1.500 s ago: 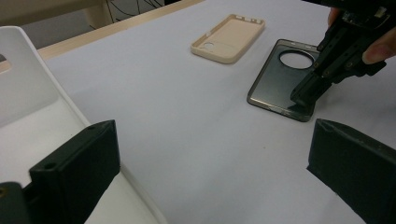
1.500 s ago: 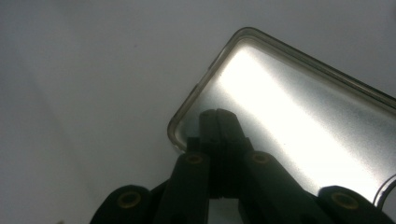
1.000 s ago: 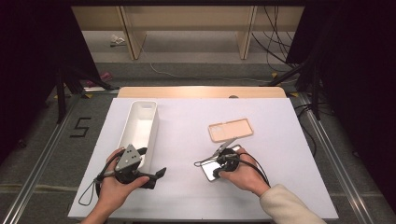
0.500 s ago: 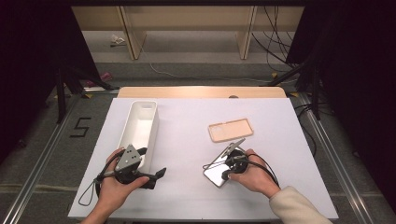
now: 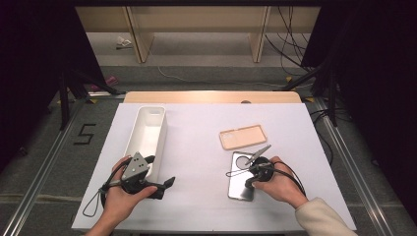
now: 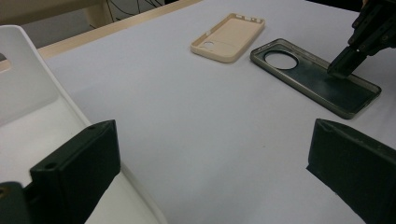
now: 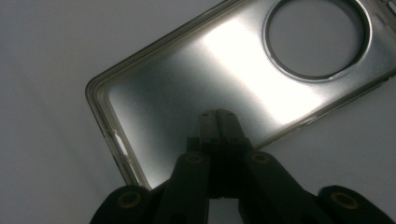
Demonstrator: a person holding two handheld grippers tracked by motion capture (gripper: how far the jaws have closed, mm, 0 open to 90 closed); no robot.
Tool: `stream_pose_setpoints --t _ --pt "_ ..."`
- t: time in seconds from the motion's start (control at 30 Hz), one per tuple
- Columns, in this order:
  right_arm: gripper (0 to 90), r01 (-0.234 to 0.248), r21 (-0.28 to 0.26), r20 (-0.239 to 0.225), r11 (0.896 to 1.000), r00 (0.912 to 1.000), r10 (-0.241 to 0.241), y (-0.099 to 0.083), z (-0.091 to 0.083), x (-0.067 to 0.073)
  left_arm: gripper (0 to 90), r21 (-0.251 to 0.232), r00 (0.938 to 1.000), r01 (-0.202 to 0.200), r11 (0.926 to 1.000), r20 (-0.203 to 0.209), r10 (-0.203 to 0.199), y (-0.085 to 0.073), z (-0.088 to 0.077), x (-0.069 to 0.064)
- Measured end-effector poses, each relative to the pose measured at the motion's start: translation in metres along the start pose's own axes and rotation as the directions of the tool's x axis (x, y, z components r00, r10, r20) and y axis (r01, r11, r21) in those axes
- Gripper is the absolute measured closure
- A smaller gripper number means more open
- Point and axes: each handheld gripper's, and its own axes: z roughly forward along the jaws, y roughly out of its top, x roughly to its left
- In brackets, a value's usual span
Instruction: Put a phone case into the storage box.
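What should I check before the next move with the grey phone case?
1. Right gripper shut, tips on the inside of the grey phone case: ok.
2. Case lies flat and open side up on the white table: ok.
3. Beige phone case apart from the grey one: ok.
4. Left gripper open, away from both cases: ok.
5. White bin has room inside: ok.
6. Whether the tips press hard enough to slide the case: cannot tell.
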Motion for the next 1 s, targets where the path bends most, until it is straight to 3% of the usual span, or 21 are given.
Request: stream_pose_setpoints --t 0.53,0.67,0.87,1.0 --pt "90.0 -0.006 -0.001 -0.002 1.000 1.0000 0.006 -0.003 -0.002 -0.002 1.7 -0.001 1.0000 -0.002 1.0000 0.001 0.002 0.000 0.000 0.000" --pt "90.0 0.029 -0.027 -0.014 0.999 0.9995 -0.029 -0.001 -0.007 0.000 1.7 -0.001 1.0000 -0.003 1.0000 0.002 0.003 0.000 0.000 0.000" --pt "68.3 0.154 -0.045 -0.027 0.987 0.9876 -0.155 0.003 -0.015 0.004 1.7 -0.002 1.0000 -0.003 1.0000 0.006 0.003 0.000 0.001 -0.001" --pt "54.7 0.189 -0.045 -0.031 0.981 0.9812 -0.190 0.002 -0.017 0.004 1.7 -0.002 1.0000 -0.004 1.0000 0.007 0.004 0.000 0.001 -0.001"
